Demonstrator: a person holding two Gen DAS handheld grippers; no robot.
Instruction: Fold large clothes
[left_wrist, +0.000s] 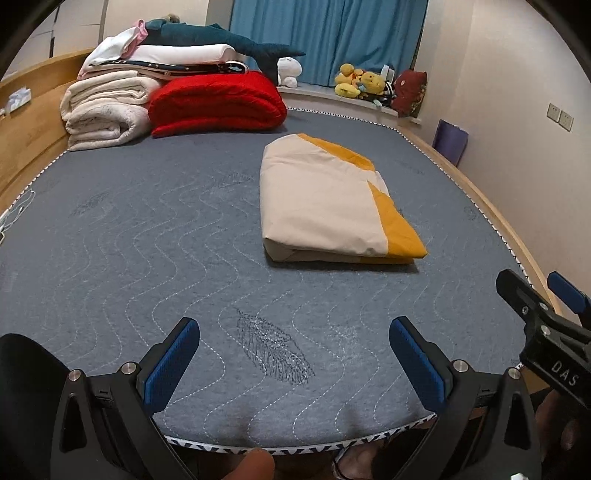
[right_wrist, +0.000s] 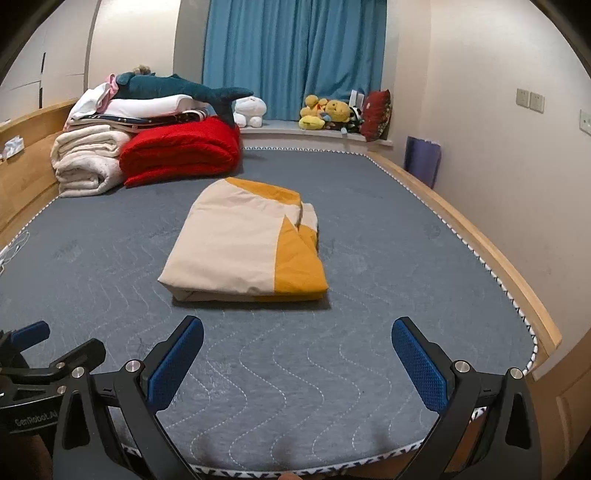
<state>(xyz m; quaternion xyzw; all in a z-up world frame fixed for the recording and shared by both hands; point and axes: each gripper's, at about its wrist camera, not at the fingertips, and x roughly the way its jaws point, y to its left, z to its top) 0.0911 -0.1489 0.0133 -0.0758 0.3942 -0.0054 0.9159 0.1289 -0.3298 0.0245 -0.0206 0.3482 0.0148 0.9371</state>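
1. Cream and mustard-yellow fabric, a large garment (right_wrist: 245, 245) folded into a thick rectangle, is seen lying flat near the middle of the grey quilted bed (right_wrist: 332, 369).
2. The left gripper (left_wrist: 294, 360) is held wide open above the bed's near edge, with nothing grasped.
3. The right gripper (right_wrist: 297, 360) is likewise spread wide and empty, well short of the garment.
4. A folded red blanket (right_wrist: 181, 151) is stacked beside white bedding (right_wrist: 86, 166) at the far left.

red quilt (right_wrist: 181, 149) (folded), blue curtain (right_wrist: 291, 59)

left gripper (left_wrist: 294, 354): jaws apart, empty | folded garment (left_wrist: 332, 203): on mattress (left_wrist: 147, 236)
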